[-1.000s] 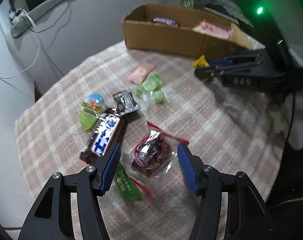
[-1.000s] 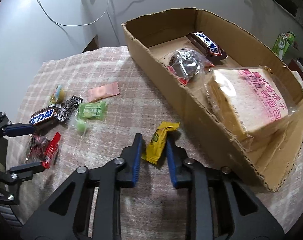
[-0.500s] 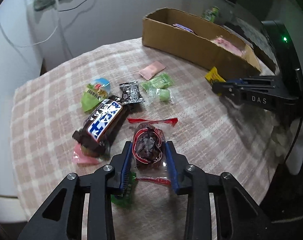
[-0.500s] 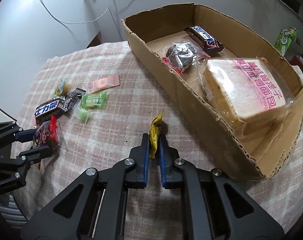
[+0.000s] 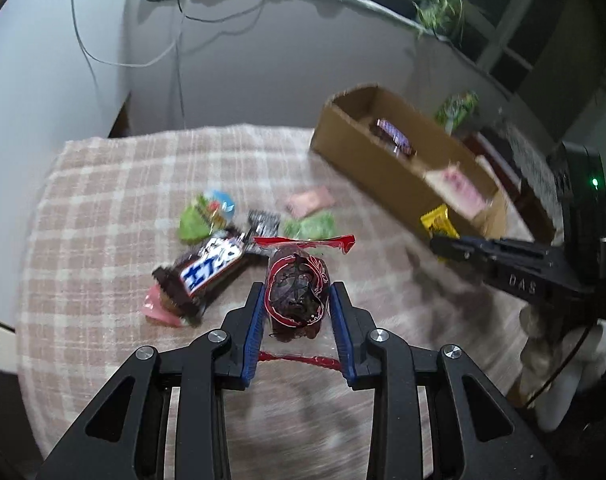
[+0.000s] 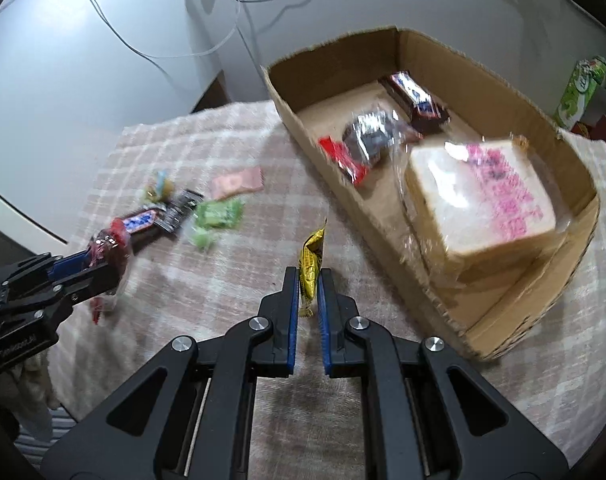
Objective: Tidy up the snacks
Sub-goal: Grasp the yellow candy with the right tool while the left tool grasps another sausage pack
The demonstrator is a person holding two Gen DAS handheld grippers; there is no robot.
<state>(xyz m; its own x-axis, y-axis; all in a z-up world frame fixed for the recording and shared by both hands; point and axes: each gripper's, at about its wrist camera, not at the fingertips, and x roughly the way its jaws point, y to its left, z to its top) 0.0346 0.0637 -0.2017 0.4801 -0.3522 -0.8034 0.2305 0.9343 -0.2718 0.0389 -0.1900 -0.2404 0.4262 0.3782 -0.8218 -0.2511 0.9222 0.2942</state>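
Observation:
My left gripper (image 5: 297, 292) is shut on a clear red-edged packet with a dark snack (image 5: 297, 290), lifted off the checked tablecloth (image 5: 103, 208). In the right wrist view that same packet (image 6: 107, 246) shows at the left, in the left gripper (image 6: 85, 266). My right gripper (image 6: 307, 276) is shut on a small yellow packet (image 6: 311, 258), held upright above the cloth beside the cardboard box (image 6: 575, 264). The box holds a bagged bread loaf (image 6: 483, 200), a dark chocolate bar (image 6: 415, 98) and another clear red-edged packet (image 6: 367, 140).
Loose on the cloth lie a blue-labelled chocolate bar (image 5: 207, 270), green sweets (image 5: 313, 226), a pink sachet (image 5: 309, 202), a black sachet (image 5: 263, 222) and a green-blue wrapper (image 5: 207, 214). A green carton (image 6: 581, 90) stands behind the box. Cables hang on the wall.
The left jaws closed on the red-edged packet and lifted it; the wrist rolled. The right jaws closed on the yellow packet, stood it upright and raised it toward the box.

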